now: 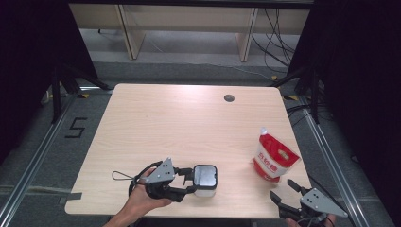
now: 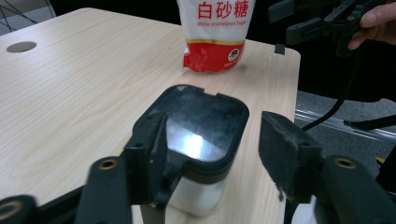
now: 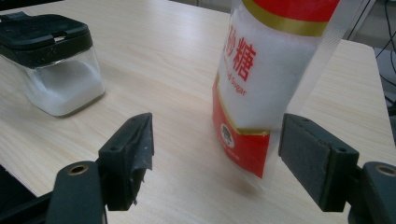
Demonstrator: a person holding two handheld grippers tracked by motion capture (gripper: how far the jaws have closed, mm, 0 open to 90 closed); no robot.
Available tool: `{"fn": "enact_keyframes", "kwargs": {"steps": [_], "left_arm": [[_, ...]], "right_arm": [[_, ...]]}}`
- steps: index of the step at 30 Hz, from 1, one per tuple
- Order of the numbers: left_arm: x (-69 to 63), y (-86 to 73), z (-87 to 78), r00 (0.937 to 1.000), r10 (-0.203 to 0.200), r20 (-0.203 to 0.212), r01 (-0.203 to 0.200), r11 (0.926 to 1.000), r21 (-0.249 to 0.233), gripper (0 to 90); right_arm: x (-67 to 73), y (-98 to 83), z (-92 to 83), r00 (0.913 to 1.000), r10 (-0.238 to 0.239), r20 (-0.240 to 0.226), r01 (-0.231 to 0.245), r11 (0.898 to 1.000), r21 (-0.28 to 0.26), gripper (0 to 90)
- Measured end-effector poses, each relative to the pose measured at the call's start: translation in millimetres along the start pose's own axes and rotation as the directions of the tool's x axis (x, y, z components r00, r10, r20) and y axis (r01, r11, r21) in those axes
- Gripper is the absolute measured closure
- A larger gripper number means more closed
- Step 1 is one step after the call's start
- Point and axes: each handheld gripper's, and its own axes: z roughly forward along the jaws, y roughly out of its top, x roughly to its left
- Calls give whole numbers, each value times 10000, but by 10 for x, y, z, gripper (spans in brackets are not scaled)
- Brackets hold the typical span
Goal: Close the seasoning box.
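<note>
A clear jar (image 1: pixel 205 180) with a black lid (image 2: pixel 201 126) holds white granules and stands near the table's front edge. My left gripper (image 1: pixel 190 180) is open beside it. In the left gripper view one pad (image 2: pixel 152 149) lies against the lid's left side, while the other pad (image 2: pixel 282 151) stands clear of it on the right. A red and white sugar bag (image 1: pixel 274 160) stands upright at the right. My right gripper (image 1: pixel 283 189) is open just in front of the bag (image 3: pixel 266 84), which rises between and beyond its two pads without touching them. The jar (image 3: pixel 51 60) sits off to the left there.
The wooden table (image 1: pixel 179 123) has a dark round cable hole (image 1: pixel 229 98) at the back right. A cable loop (image 1: pixel 120 176) lies left of my left hand. The bag stands near the table's right edge. Beyond the bag, the left gripper view shows the right gripper (image 2: pixel 322 18) with its hand.
</note>
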Motion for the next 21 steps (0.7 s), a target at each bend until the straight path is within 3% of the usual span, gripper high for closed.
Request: {"fn": "enact_keyframes", "kwargs": {"steps": [3,4,6,8,12,14,16,18,21], "left_arm": [[24,-57,-42,9993,-271,-246,268,9996,-97,320],[40,-72,-61,9989,-220,-424,224,9997,92,302],[49,-106,-62,9979,-331,-551,341,9993,174,268],[59,-143,-67,9984,-346,-441,357,9990,256,249],[44,-214,-103,9973,-332,-655,363,9982,469,185],[37,-243,-132,9969,-428,-654,459,9979,456,155],[44,-279,-158,9981,-330,-526,351,9986,398,148],[29,-317,-175,9965,-616,-561,635,9975,316,149],[31,-351,-215,9960,-635,-625,659,9971,367,149]], "right_arm": [[11,0,0,10000,18,64,-18,10000,63,269],[23,-3,0,9999,102,89,-103,9999,101,266],[-1,0,18,9998,-215,57,215,9998,6,251],[3,4,14,9998,-203,79,204,9998,-18,244],[11,6,14,10000,-42,-4,42,10000,22,229],[2,3,15,9996,-204,175,205,9998,-82,222],[0,3,17,9995,-249,171,251,9996,-88,218],[5,3,19,9998,-155,83,156,9999,-48,213],[14,6,27,10000,-54,-60,54,10000,-38,211]]}}
